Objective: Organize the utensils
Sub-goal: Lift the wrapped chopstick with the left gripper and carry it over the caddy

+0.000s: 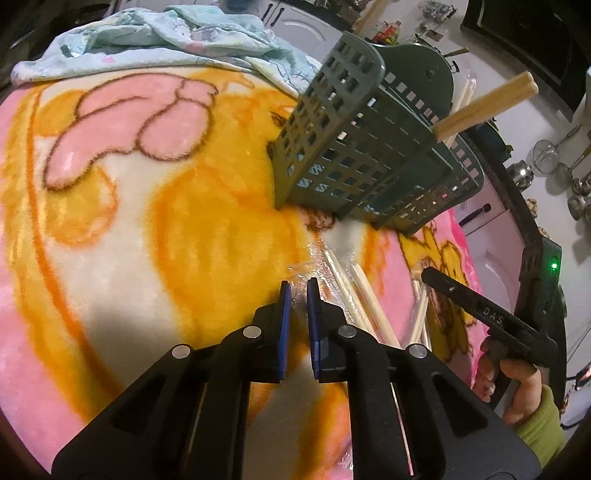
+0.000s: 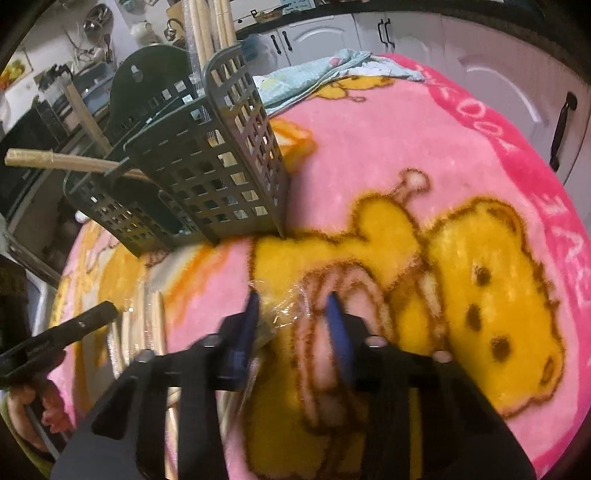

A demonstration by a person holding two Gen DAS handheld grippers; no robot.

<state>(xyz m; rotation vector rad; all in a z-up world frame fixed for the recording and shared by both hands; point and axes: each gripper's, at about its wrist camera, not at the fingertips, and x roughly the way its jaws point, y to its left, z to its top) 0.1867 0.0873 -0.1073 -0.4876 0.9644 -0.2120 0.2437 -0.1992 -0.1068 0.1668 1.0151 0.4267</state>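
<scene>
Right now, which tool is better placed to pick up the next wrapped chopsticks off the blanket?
Left, probably. The left tool has its narrow gap right at the wrapped chopsticks on the blanket. The right tool is open wider over crinkled plastic wrap, farther from the sticks.

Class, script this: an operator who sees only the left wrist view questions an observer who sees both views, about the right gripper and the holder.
Operator: Is the right gripper open?
Observer: Yes, its fingers are apart, with crinkled clear wrapper between them.
Operator: The holder: what is in its tall compartment?
Observer: Several wooden sticks stand upright in it, rising above the rim.
</scene>
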